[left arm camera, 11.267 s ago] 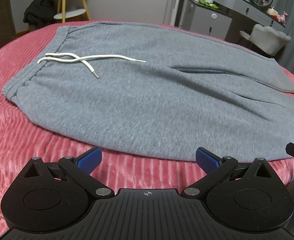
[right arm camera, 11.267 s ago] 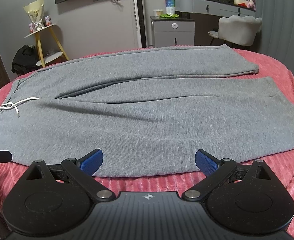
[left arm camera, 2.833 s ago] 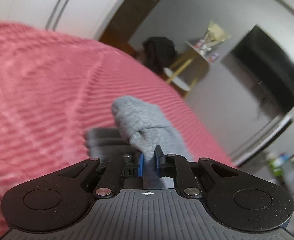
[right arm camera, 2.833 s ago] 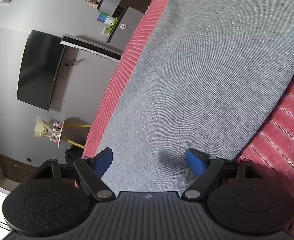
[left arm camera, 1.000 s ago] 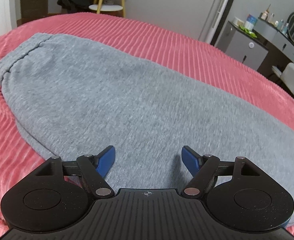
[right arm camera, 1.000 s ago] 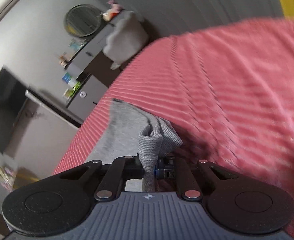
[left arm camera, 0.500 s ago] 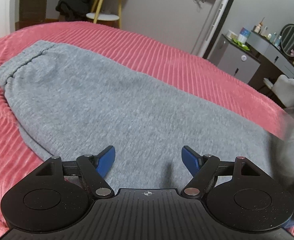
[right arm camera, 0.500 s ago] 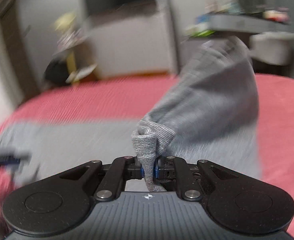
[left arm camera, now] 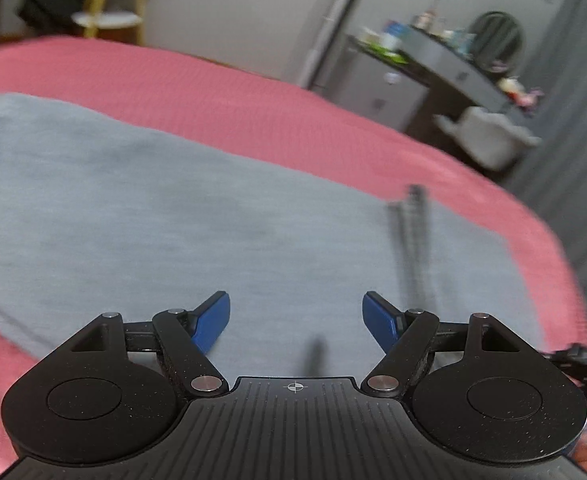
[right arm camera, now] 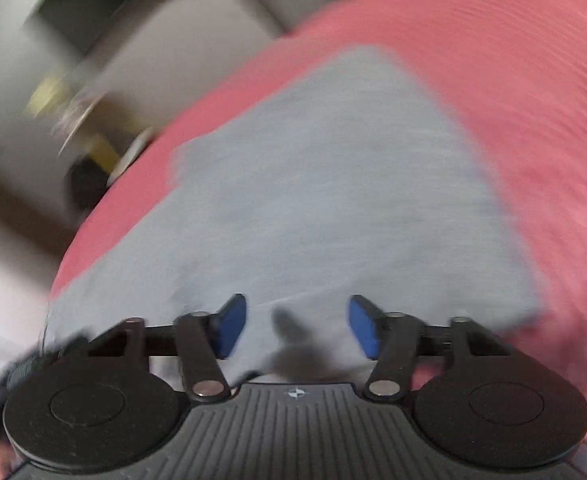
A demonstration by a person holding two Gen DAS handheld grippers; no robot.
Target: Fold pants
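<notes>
The right claw [right arm camera: 297, 326], which a moment ago pinched a bunched end of the gray pants [right arm camera: 333, 184], is opening with nothing gripped, the left claw [left arm camera: 296, 320] gapes wide, so the pants lie folded on the pink bed [left arm camera: 253, 108].

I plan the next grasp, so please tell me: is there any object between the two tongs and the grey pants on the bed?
Nothing visible is. The left tongs stand open over the grey pants. The right tongs are opening, with only pants fabric below them.
</notes>
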